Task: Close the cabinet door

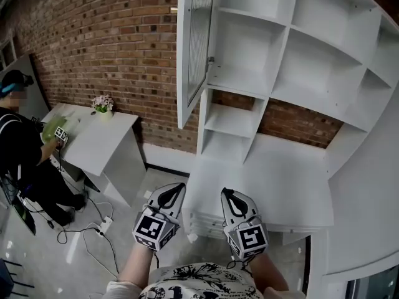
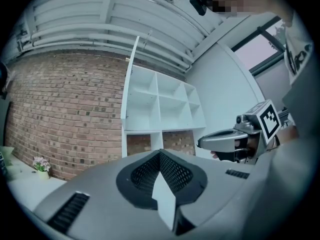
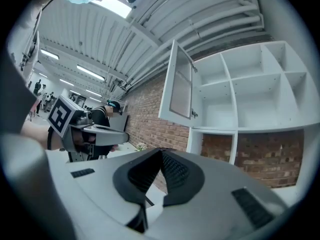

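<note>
The cabinet door [image 1: 194,48] at upper centre stands open; our left gripper [image 1: 176,189] and right gripper [image 1: 227,194], jaws pressed together and empty, are well below it.

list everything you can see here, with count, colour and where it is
shelf unit: one, white, against the wall ahead
cabinet door: one, white frame with glass panel, swung open at the unit's upper left
brick wall: one, red-brown, behind the unit
table: one, white, left by the wall
flower pot: one, pale flowers, on the table
cables: several, floor beside the table
other person: one, dark clothes, far left
left gripper: one, grey, shut, empty
right gripper: one, grey, shut, empty
</note>
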Demonstrator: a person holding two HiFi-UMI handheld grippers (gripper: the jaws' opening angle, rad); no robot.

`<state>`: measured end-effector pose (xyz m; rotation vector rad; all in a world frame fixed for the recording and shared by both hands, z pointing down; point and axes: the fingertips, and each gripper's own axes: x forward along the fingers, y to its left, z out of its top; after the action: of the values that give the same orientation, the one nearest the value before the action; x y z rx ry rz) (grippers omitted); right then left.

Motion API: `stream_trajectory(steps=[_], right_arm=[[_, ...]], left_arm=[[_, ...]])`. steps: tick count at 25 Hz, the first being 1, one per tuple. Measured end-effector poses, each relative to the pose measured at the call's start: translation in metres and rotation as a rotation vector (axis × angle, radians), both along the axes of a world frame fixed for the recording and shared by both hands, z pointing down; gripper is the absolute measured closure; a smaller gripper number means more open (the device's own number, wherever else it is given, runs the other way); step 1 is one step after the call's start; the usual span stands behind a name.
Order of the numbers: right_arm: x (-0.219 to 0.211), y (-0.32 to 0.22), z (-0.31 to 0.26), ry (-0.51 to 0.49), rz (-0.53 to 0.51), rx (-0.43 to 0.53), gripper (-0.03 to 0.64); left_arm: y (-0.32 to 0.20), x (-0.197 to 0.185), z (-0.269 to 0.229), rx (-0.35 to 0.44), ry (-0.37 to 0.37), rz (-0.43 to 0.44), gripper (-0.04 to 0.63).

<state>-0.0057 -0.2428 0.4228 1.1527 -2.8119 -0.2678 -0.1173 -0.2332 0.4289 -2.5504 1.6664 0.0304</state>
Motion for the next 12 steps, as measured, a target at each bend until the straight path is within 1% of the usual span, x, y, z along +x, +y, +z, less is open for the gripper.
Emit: stream_trajectory(steps=[4,7,10,12], right_arm=[[0.006,-0.041,-0.009,-0.002,0.003,0.008,0.609],[0.002,-0.063,-0.018,-0.011,0.019,0.021,0.609],[-0.004,-0.082,-0.027,-0.030,0.049,0.027,0.609],[-0.007,-0.094,-0.037,-0.059,0.089,0.013,0.609]], left_arm=[[-0.033,-0.007,-0.008,0.011,0.004,-0.031,0.583],[-0.051,-0.018,-0.016,0.033,-0.018,-0.027,0.583],[-0.068,-0.037,-0.029,0.057,-0.028,-0.032,0.583],[-0.080,-0.053,-0.041,0.067,-0.039,-0.051,0.583]])
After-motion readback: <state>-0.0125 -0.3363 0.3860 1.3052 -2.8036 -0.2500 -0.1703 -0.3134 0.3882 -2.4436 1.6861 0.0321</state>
